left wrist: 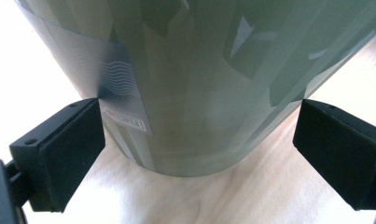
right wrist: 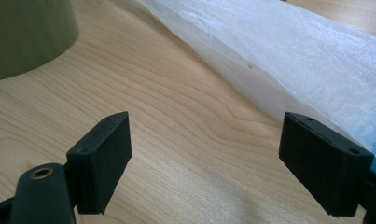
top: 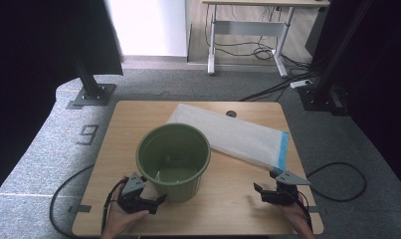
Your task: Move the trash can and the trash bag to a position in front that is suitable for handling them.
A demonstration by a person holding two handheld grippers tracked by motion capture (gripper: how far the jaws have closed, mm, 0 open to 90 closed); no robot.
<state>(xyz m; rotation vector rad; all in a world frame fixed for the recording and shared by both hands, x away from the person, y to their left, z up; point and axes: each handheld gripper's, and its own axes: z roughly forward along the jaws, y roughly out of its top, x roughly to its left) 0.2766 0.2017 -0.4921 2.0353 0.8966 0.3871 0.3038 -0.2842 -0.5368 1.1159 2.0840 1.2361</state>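
Both claws wide apart, left claw flanking green pot, right claw empty

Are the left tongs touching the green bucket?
Cannot tell. In the left gripper view the left tongs stand open around the green bucket, one pad at its wall without a plain gap.

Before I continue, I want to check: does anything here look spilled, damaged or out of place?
Nothing stands out. The green bucket stands upright on the table, and no spill shows. The white bag lies flat, askew behind it.
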